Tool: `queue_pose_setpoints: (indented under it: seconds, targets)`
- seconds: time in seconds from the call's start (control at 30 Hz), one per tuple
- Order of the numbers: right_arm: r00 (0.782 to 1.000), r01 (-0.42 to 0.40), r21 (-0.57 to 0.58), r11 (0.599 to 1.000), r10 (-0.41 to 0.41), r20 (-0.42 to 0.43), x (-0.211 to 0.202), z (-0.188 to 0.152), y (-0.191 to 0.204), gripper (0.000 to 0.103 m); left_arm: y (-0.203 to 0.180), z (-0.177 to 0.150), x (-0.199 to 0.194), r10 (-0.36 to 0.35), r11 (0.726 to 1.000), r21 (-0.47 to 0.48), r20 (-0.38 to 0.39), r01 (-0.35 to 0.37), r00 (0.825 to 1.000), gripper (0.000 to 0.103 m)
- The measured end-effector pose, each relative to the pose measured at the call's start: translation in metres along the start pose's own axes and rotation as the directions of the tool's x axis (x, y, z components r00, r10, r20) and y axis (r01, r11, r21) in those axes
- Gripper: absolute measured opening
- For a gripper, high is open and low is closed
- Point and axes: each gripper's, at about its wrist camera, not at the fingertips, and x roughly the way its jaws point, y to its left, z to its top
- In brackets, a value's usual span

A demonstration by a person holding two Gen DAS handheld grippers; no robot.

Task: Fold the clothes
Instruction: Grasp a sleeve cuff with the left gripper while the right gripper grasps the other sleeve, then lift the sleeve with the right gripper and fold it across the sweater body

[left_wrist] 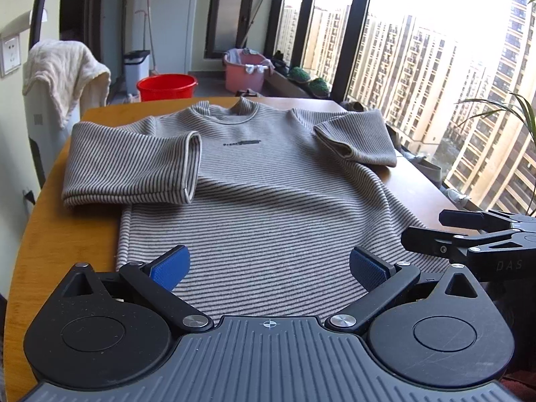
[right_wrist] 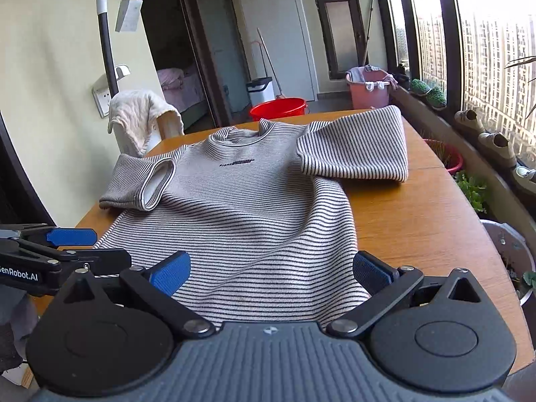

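A grey striped sweater (left_wrist: 268,184) (right_wrist: 241,207) lies face up on the wooden table (left_wrist: 67,234) (right_wrist: 418,234), collar at the far end. Both sleeves are folded inward: the left sleeve (left_wrist: 134,167) and the right sleeve (left_wrist: 355,140) rest near the chest. My left gripper (left_wrist: 268,264) is open over the near hem, its blue pads (left_wrist: 171,266) wide apart with only cloth below. My right gripper (right_wrist: 269,268) is also open, at the hem's right part. Each gripper shows in the other's view: the right gripper (left_wrist: 425,227), the left gripper (right_wrist: 93,246).
A chair draped with a cream towel (left_wrist: 63,73) stands past the table's left end. A red bucket (left_wrist: 166,86) and a pink laundry basket (left_wrist: 244,73) sit on the floor behind. Windows, potted plants (right_wrist: 472,191) and a white pot (right_wrist: 516,251) line the right side.
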Motion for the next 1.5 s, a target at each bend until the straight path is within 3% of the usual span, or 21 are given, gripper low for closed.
queue_pose_setpoints:
  seconds: [0.1, 0.2, 0.27, 0.3, 0.37, 0.4, 0.5, 0.53, 0.63, 0.67, 0.7, 0.73, 0.8, 0.87, 1.0, 1.17, 1.3, 1.5]
  targets:
    - [0.996, 0.080, -0.041, 0.996, -0.078, 0.034, 0.001, 0.012, -0.011, 0.103, -0.009, 0.015, 0.017, 0.073, 0.992, 0.097, 0.051, -0.078, 0.996, 0.103]
    - [0.975, 0.201, -0.115, 0.973, -0.187, 0.124, 0.004, 0.024, -0.015, 0.103, -0.016, 0.031, 0.038, 0.169, 0.960, 0.207, 0.112, -0.189, 0.979, 0.103]
    - [0.960, 0.254, -0.172, 0.952, -0.226, 0.167, 0.010, 0.033, -0.012, 0.101, -0.003, 0.041, 0.059, 0.245, 0.942, 0.208, 0.109, -0.263, 0.963, 0.102]
    - [0.955, 0.270, -0.213, 0.939, -0.234, 0.180, 0.017, 0.038, -0.009, 0.094, 0.004, 0.044, 0.066, 0.257, 0.941, 0.202, 0.099, -0.273, 0.961, 0.099]
    - [0.955, 0.278, -0.295, 0.914, -0.230, 0.188, 0.030, 0.044, -0.002, 0.087, 0.024, 0.048, 0.079, 0.281, 0.938, 0.193, 0.057, -0.287, 0.958, 0.053]
    - [0.957, 0.277, -0.337, 0.900, -0.225, 0.184, 0.039, 0.048, 0.003, 0.087, 0.035, 0.047, 0.082, 0.289, 0.940, 0.176, 0.038, -0.291, 0.957, 0.046]
    - [0.968, 0.251, -0.436, 0.864, -0.219, 0.124, 0.080, 0.054, 0.017, 0.087, 0.065, 0.038, 0.078, 0.311, 0.943, 0.116, 0.012, -0.311, 0.950, 0.053]
    - [0.967, 0.254, -0.455, 0.853, -0.229, 0.111, 0.095, 0.055, 0.021, 0.087, 0.074, 0.033, 0.071, 0.308, 0.947, 0.090, 0.015, -0.308, 0.951, 0.062]
    - [0.960, 0.268, -0.509, 0.818, -0.270, 0.072, 0.136, 0.057, 0.025, 0.081, 0.090, 0.025, 0.045, 0.301, 0.954, -0.002, 0.017, -0.301, 0.953, 0.067]
    - [0.959, 0.265, -0.516, 0.815, -0.278, 0.053, 0.145, 0.060, 0.023, 0.056, 0.093, 0.025, 0.032, 0.273, 0.960, -0.061, 0.006, -0.272, 0.962, 0.078]
    - [0.960, 0.253, -0.510, 0.822, -0.279, 0.026, 0.149, 0.065, 0.019, 0.021, 0.093, 0.024, 0.020, 0.228, 0.967, -0.113, -0.001, -0.227, 0.974, 0.085]
    - [0.960, 0.242, -0.503, 0.830, -0.280, -0.001, 0.153, 0.070, 0.015, 0.019, 0.091, 0.024, 0.009, 0.157, 0.973, -0.169, 0.001, -0.155, 0.988, 0.098]
    - [0.957, 0.259, -0.469, 0.845, -0.291, 0.004, 0.147, 0.087, 0.004, 0.011, 0.076, 0.021, -0.011, 0.012, 0.973, -0.229, 0.031, -0.004, 0.999, 0.103]
    - [0.939, 0.331, -0.426, 0.842, -0.340, 0.059, 0.130, 0.113, -0.008, 0.011, 0.056, 0.020, -0.019, -0.078, 0.967, -0.240, 0.038, 0.085, 0.996, 0.103]
    - [0.894, 0.447, -0.264, 0.854, -0.419, 0.158, 0.085, 0.178, -0.040, 0.010, 0.020, 0.019, -0.008, -0.132, 0.973, -0.189, 0.025, 0.134, 0.991, 0.103]
    - [0.865, 0.483, -0.157, 0.862, -0.441, 0.240, 0.041, 0.227, -0.051, 0.010, 0.013, 0.016, -0.004, -0.174, 0.964, -0.198, 0.025, 0.176, 0.984, 0.103]
    - [0.870, 0.466, -0.151, 0.872, -0.420, 0.260, 0.030, 0.241, -0.039, 0.010, 0.019, 0.014, -0.007, -0.174, 0.961, -0.212, 0.048, 0.180, 0.984, 0.103]
    - [0.915, 0.363, -0.161, 0.918, -0.319, 0.247, 0.040, 0.259, -0.005, 0.010, 0.026, 0.006, -0.008, -0.176, 0.954, -0.238, 0.049, 0.183, 0.983, 0.103]
